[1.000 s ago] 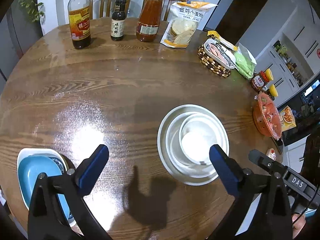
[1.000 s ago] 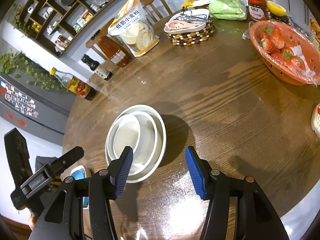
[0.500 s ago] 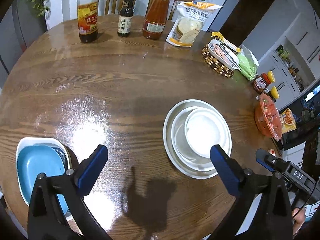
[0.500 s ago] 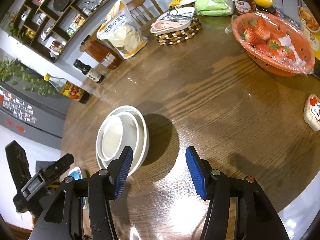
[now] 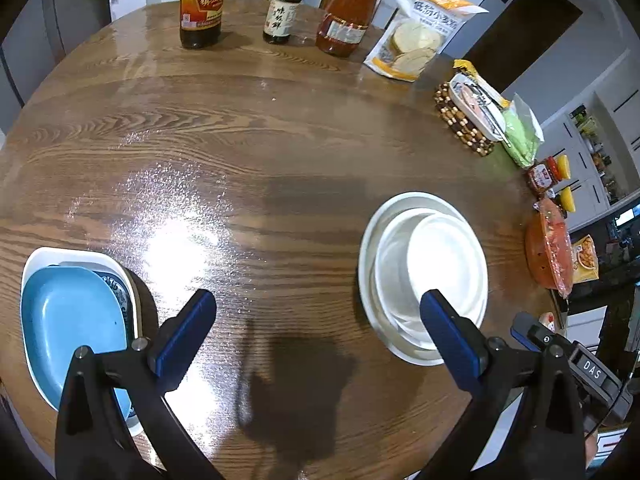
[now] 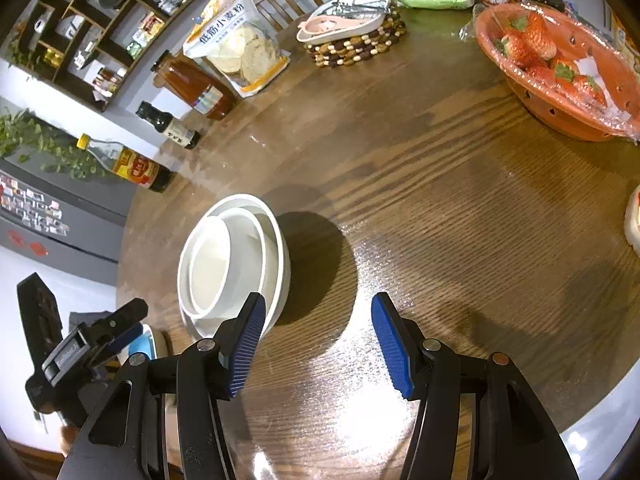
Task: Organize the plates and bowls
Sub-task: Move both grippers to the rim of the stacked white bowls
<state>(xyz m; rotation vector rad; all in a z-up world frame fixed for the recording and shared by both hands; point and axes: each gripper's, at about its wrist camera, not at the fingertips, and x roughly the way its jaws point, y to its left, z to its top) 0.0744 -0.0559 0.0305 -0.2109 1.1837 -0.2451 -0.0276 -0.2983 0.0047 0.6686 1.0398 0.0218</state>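
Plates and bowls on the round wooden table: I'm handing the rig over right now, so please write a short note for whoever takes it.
Left gripper: open, empty, above bare table between the two stacks.
Right gripper: open, empty, just right of the white stack.
Three nested white ceramic bowls sit mid-table.
Blue rounded plate lies in a white dish at the table's left edge.
Done: both stacks look nested.
Left: possibly combining or moving them; nothing is gripped yet.

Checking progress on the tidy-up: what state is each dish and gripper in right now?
White bowls: nested in one stack, upright on the table.
Blue plate: lying inside a white dish.
Left gripper: open, empty.
Right gripper: open, empty.
Strawberry basket: wrapped in film.
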